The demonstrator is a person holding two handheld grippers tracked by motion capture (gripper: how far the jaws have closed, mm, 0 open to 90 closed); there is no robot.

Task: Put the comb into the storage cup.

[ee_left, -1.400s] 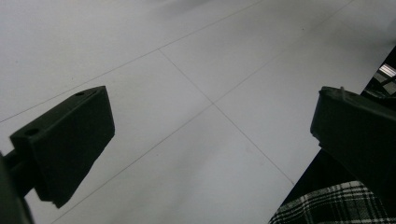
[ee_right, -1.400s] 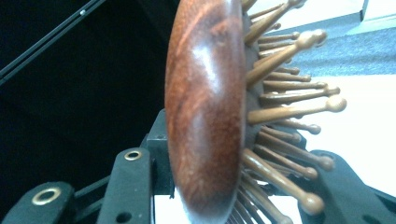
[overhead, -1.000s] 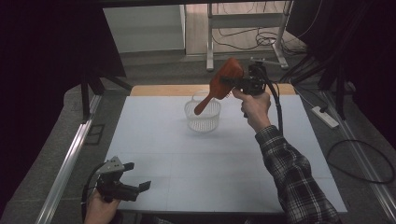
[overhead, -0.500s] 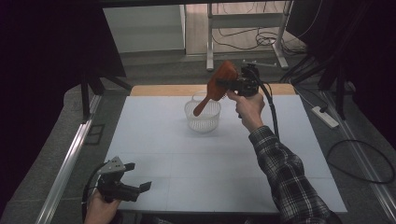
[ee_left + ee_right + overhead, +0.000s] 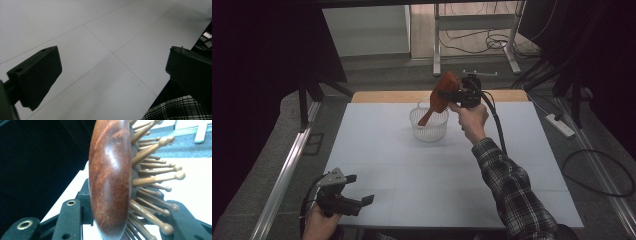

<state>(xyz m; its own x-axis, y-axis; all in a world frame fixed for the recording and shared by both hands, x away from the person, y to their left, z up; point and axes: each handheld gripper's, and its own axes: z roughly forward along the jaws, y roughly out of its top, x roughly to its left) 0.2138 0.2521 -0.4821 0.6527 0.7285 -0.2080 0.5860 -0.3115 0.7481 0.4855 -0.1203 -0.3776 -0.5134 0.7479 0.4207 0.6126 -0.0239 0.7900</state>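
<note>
step: lower wooden hairbrush [image 5: 443,94] into basket [image 5: 429,131] | right gripper [image 5: 460,93] pinching brush head, handle over basket rim | tip: centre handle first, release low | left gripper [image 5: 347,194] spread, idle

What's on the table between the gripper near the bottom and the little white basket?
Nothing. In the high view, the white table lies bare between the left hand-held gripper and the basket. The left gripper view shows bare tabletop between its open jaws too.
</note>
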